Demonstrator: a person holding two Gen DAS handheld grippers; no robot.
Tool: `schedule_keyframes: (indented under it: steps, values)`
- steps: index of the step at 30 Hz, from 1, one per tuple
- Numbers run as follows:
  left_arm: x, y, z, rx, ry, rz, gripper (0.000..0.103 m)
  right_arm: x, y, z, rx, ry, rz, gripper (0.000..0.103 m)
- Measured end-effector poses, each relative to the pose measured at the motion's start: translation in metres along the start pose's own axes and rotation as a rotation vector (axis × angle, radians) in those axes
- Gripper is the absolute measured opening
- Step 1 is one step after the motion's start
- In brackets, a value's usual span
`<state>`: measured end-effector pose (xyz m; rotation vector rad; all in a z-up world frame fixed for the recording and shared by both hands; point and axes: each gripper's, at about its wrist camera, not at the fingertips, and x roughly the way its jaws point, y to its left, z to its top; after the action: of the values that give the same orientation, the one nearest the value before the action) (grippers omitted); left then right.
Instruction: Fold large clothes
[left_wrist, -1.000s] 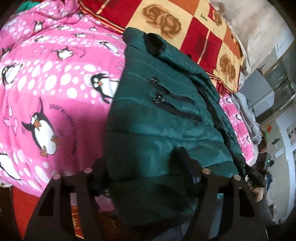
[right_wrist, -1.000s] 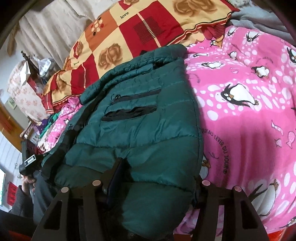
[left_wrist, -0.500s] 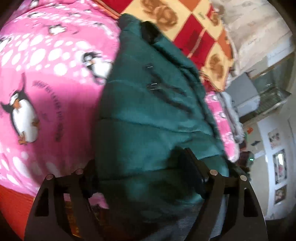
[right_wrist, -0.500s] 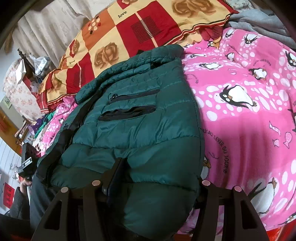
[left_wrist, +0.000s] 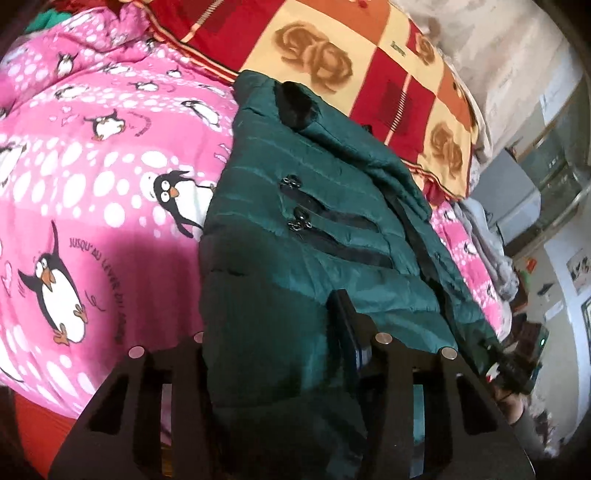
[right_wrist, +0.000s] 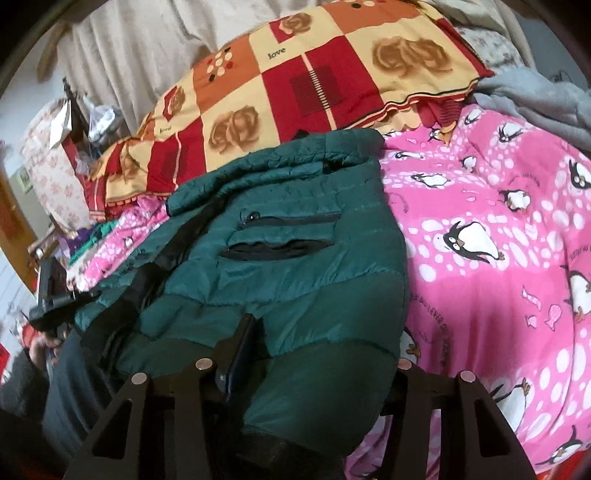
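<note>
A dark green puffer jacket lies on a pink penguin blanket, collar toward the far pillow, two black zip pockets showing. My left gripper is shut on the jacket's near hem, cloth bunched between its fingers. In the right wrist view the same jacket runs away from me, and my right gripper is shut on the hem's other corner. Both grips are at the bed's near edge. The other gripper shows small at each view's side.
A red, orange and cream rose-patterned pillow lies behind the collar. A grey garment sits at the far right of the bed. The pink blanket spreads wide beside the jacket. Cluttered furniture stands beyond the bed.
Both grippers stay closed on the hem. The left view swung and returned; the jacket's lower part sits a little further onto the bed, with the collar in place.
</note>
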<state>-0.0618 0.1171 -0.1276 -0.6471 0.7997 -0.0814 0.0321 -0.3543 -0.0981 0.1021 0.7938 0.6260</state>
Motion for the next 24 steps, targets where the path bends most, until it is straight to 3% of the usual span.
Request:
schedule_keyframes:
  steps: [5, 11, 13, 16, 20, 24]
  values:
    - [0.0, 0.009, -0.005, -0.085, 0.001, -0.025, 0.046, 0.002, 0.001, -0.001, 0.001, 0.001, -0.003, 0.047]
    - [0.001, 0.009, -0.002, -0.099, 0.061, -0.032, 0.047, 0.002, 0.001, -0.002, 0.002, 0.0, -0.001, 0.047]
    - [0.0, 0.007, -0.002, -0.098, 0.065, -0.021, 0.047, 0.0, 0.001, -0.001, 0.002, -0.015, 0.01, 0.04]
    - [-0.003, 0.002, -0.005, -0.093, 0.052, -0.004, 0.047, -0.006, 0.001, 0.001, -0.001, -0.038, -0.009, 0.023]
    - [-0.014, -0.011, -0.004, -0.043, 0.007, 0.043, 0.017, -0.013, 0.011, 0.004, -0.04, -0.052, -0.038, 0.016]
    - [-0.024, -0.018, 0.005, -0.05, -0.013, 0.046, 0.015, -0.031, 0.018, 0.021, -0.023, -0.077, -0.02, 0.015]
